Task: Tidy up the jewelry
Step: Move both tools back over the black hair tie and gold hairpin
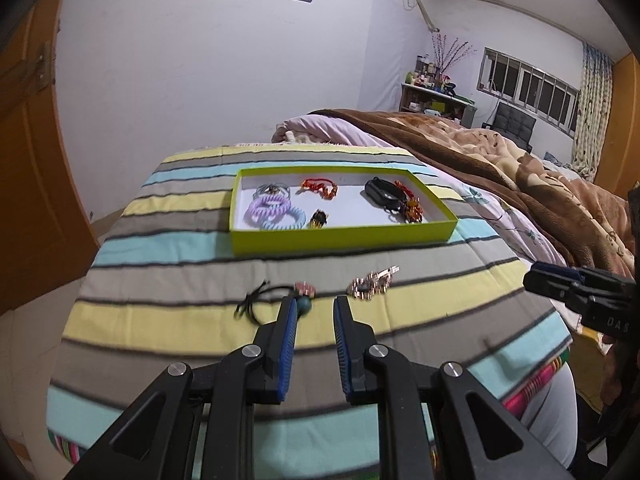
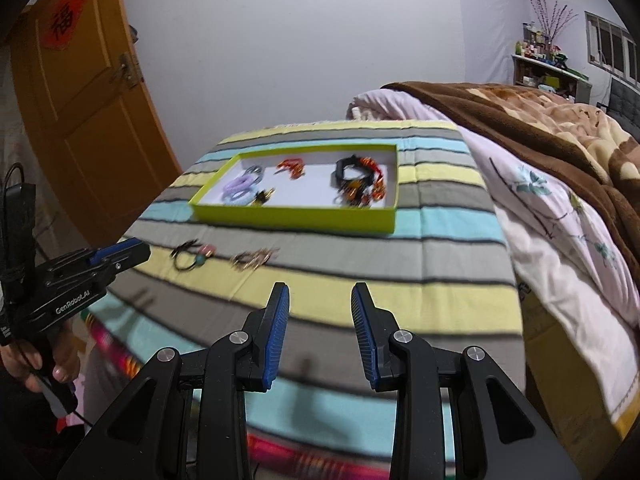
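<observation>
A lime-green tray (image 1: 344, 236) (image 2: 292, 216) lies on the striped cloth and holds coiled hair ties (image 1: 272, 210), an orange-red bracelet (image 1: 320, 188), a black band (image 1: 380, 192) and other small pieces. In front of it lie a black hair tie with pink and teal beads (image 1: 276, 298) (image 2: 192, 258) and a rose-gold chain piece (image 1: 372, 282) (image 2: 254, 260). My left gripper (image 1: 316, 304) is open and empty, its tips just short of these two items. My right gripper (image 2: 320, 292) is open and empty, above the cloth to the right of them.
The striped cloth (image 1: 160, 320) covers a raised surface with rounded edges. A bed with a brown blanket (image 1: 500, 160) lies on the right. An orange door (image 2: 80, 100) stands at left. The other gripper shows at each view's edge (image 1: 580, 292) (image 2: 80, 276).
</observation>
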A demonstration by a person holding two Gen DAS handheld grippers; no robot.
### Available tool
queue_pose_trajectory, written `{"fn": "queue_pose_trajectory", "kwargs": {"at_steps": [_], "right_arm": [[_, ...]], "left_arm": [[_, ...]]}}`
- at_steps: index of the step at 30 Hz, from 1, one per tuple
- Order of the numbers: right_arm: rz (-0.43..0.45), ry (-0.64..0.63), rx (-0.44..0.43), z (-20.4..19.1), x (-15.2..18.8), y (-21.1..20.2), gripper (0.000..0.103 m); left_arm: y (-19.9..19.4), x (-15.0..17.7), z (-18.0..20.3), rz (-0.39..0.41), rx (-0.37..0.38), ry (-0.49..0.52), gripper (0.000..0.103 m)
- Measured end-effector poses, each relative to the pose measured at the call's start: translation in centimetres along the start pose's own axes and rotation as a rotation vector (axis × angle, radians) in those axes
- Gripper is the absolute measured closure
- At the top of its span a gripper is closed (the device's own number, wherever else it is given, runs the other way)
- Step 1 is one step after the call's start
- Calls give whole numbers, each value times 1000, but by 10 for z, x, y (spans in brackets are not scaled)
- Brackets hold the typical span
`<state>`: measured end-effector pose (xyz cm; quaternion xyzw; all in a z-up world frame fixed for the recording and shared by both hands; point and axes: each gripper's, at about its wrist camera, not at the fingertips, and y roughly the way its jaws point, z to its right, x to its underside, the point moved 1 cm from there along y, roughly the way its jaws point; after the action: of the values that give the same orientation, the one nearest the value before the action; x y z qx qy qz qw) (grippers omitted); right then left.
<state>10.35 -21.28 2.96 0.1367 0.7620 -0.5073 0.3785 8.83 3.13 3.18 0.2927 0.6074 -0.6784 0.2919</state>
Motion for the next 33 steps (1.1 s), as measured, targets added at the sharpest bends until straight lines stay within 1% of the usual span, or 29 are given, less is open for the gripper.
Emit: {"fn": "queue_pose_trajectory", "kwargs": {"at_steps": [6, 17, 25, 33], "right_arm": [[-28, -8, -15, -7, 18, -2, 70], [-42, -29, -35, -17, 20, 3, 70], [-57, -39, -48, -20, 17, 16, 70], [-77, -75, -78, -31, 6, 42, 70]], "left_arm": [[-13, 16, -7, -8, -9, -33, 85], [-13, 23, -15, -22, -21, -51, 85], [-1, 19, -24, -40, -44, -61, 85], [26, 11, -39, -67, -73, -62, 85]]}}
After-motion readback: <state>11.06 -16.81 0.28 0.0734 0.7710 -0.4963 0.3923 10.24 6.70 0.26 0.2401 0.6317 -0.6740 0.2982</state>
